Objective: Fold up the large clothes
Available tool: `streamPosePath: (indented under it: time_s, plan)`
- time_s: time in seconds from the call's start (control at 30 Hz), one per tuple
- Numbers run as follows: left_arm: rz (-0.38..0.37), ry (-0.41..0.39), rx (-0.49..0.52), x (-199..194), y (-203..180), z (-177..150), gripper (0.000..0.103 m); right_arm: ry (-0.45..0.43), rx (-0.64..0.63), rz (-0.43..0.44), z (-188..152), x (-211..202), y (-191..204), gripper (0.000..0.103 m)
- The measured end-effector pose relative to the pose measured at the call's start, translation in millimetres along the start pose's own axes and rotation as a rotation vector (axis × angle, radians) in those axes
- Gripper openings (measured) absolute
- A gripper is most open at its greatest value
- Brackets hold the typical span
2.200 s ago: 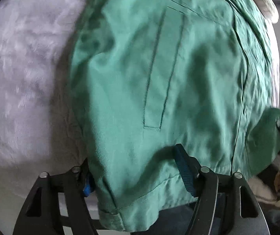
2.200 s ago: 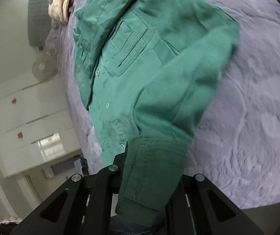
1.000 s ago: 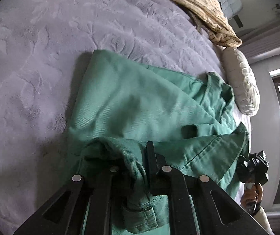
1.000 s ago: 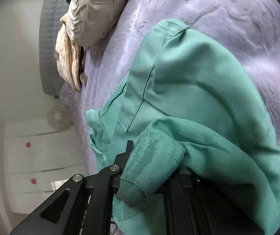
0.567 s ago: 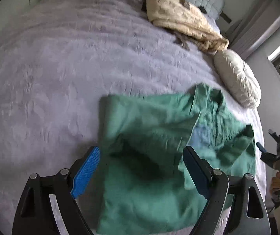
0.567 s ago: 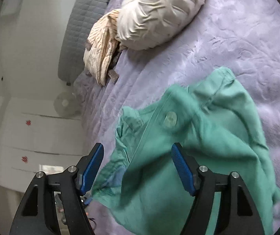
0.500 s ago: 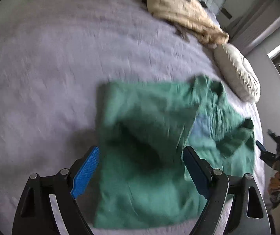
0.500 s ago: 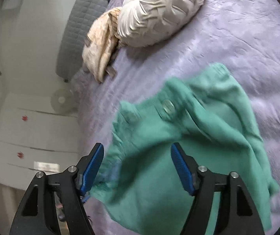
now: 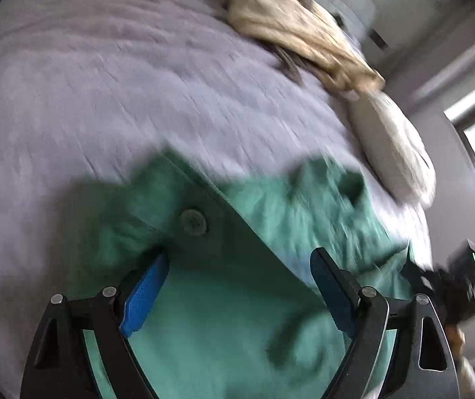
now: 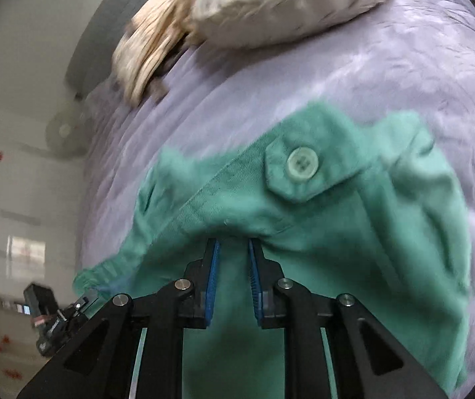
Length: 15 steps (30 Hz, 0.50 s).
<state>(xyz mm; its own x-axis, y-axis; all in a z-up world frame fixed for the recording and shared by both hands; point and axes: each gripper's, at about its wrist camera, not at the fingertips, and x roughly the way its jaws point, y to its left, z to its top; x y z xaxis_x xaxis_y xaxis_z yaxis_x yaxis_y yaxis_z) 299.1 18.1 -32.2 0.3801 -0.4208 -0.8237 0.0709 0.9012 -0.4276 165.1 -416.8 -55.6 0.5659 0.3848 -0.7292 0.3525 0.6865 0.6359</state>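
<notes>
Both sleeves, carried a second ago, now lie released on the green jacket (image 10: 353, 232); beyond it sit a cream pillow (image 10: 287, 3) and beige garment (image 9: 303, 30). Over the jacket, left hand-held gripper (image 9: 237, 286) is spread; right hand-held gripper (image 10: 232, 249) is closing, cloth between its jaws unpinched.

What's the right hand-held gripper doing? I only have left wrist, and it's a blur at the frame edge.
Observer: The right hand-held gripper is closing its jaws around a raised fold of the shirt; a gap shows between the pads.
Operator: Anything past the tips?
Observer: A buttoned tab, lying flat on the shirt just beyond the fold.
Operator: What's on that side of the room?
Observer: White drawers with red marks, beside the bed.
</notes>
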Motion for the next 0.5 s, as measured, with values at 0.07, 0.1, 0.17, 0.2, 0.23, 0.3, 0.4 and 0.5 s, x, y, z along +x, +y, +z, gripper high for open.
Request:
streamPosePath:
  time_s: [0.07,0.1,0.17,0.2,0.23,0.3,0.4,0.5]
  plan:
    - [0.063,-0.051,-0.021,-3.0,4.1,15.8,0.087,-0.059,0.055,-0.021,11.4,-10.3,-11.7,0.020]
    - [0.084,-0.076,-0.038,-8.2,7.6,23.0,0.087,-0.074,0.075,-0.019,13.2,-15.8,-14.7,0.020]
    - [0.115,-0.092,-0.044,-14.2,13.6,27.2,0.087,-0.111,0.097,-0.014,17.0,-34.1,-21.2,0.022]
    - [0.138,-0.089,-0.033,-15.5,16.1,26.9,0.087,-0.126,0.085,-0.034,19.5,-39.6,-22.2,0.036]
    - [0.170,-0.076,-0.009,-14.8,17.8,23.5,0.087,-0.140,0.067,-0.066,19.5,-46.3,-23.2,0.061]
    - [0.238,-0.048,0.050,-10.0,19.8,13.6,0.087,-0.173,0.021,-0.150,19.7,-56.7,-26.6,0.072]
    - [0.303,-0.013,0.116,0.6,20.6,-3.7,0.087,-0.132,0.006,-0.187,23.6,-51.9,-36.7,0.068]
    - [0.308,0.025,0.093,11.3,26.0,-17.3,0.087,-0.030,-0.023,-0.202,18.7,-37.2,-44.5,0.026]
